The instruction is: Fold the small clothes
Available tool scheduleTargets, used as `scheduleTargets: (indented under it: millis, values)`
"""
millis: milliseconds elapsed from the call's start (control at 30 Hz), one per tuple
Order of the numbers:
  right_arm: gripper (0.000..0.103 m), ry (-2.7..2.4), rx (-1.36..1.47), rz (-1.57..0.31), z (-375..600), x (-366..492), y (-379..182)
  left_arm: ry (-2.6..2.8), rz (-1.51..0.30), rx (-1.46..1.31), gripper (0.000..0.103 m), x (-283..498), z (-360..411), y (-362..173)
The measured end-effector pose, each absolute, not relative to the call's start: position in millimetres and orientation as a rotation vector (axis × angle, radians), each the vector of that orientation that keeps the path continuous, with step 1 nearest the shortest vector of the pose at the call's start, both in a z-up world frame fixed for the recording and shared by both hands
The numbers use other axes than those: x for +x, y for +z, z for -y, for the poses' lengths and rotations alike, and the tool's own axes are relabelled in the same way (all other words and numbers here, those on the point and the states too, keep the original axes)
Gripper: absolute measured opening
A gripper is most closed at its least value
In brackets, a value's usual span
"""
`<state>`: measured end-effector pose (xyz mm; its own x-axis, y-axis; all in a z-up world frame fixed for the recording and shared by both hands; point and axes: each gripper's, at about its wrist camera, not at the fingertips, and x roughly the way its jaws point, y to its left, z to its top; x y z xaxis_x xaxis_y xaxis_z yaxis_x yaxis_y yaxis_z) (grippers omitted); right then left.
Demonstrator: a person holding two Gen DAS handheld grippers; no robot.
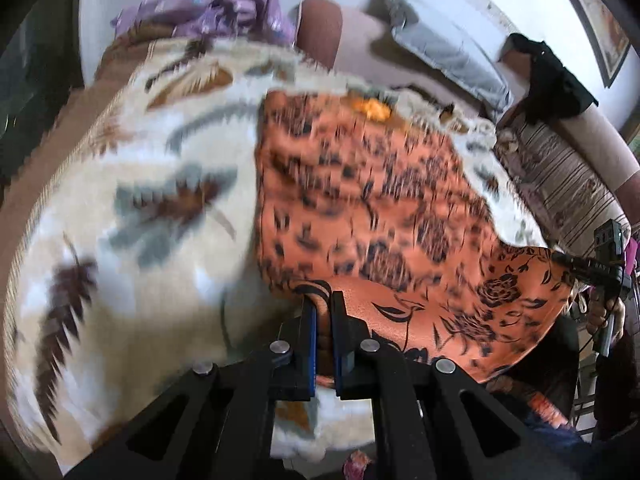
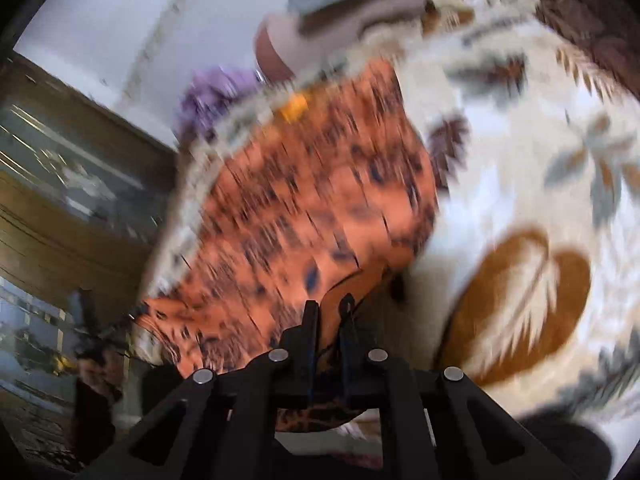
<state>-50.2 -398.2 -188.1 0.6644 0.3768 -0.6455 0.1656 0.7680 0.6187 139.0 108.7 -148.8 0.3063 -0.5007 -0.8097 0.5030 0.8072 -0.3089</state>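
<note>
The left hand-held gripper (image 1: 324, 300) is clamped on one near corner of the orange floral garment (image 1: 372, 192), and the right hand-held gripper (image 2: 329, 306) pinches the other corner. Holding both corners keeps the near edge taut, likely for carrying it over into a fold. The far part of the garment rests on the leaf-patterned blanket (image 1: 132, 168) on the bed.
</note>
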Motion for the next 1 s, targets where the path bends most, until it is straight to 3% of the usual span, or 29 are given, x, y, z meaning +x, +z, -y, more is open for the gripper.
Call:
scheduleTargets:
  millis: [333,533,667,867,900,933,967,1000]
  values:
    - [0.009,0.000,0.768,-0.673,490.3,105.7,-140.0,-0.614,-1.007,-0.035,0.006,314.9,-43.5,-104.1]
    - [0.009,-0.106,0.948,-0.671,549.9,214.6,-193.5,-0.420,-1.097,-0.115,0.008,435.0,2.1,-170.5]
    - [0.012,-0.183,1.038,-0.697,563.7,238.9,-243.9,-0.317,-1.175,-0.134,0.008,459.8,18.3,-233.8]
    - [0.019,-0.128,0.908,-0.650,539.1,217.9,-230.0,-0.385,-1.012,-0.377,0.013,441.3,-15.0,-212.6]
    - [0.023,-0.108,0.882,-0.649,532.2,214.4,-222.4,-0.386,-0.948,-0.411,0.022,431.5,-25.4,-197.0]
    - [0.027,-0.081,0.853,-0.652,520.8,209.7,-212.7,-0.368,-0.903,-0.422,0.047,425.6,-31.5,-187.3]
    - [0.041,-0.062,0.834,-0.659,510.6,207.0,-206.6,-0.333,-0.832,-0.441,0.063,414.4,-42.0,-173.1]
    - [0.065,-0.043,0.812,-0.671,497.7,203.9,-200.2,-0.278,-0.743,-0.465,0.084,395.8,-53.8,-157.2]
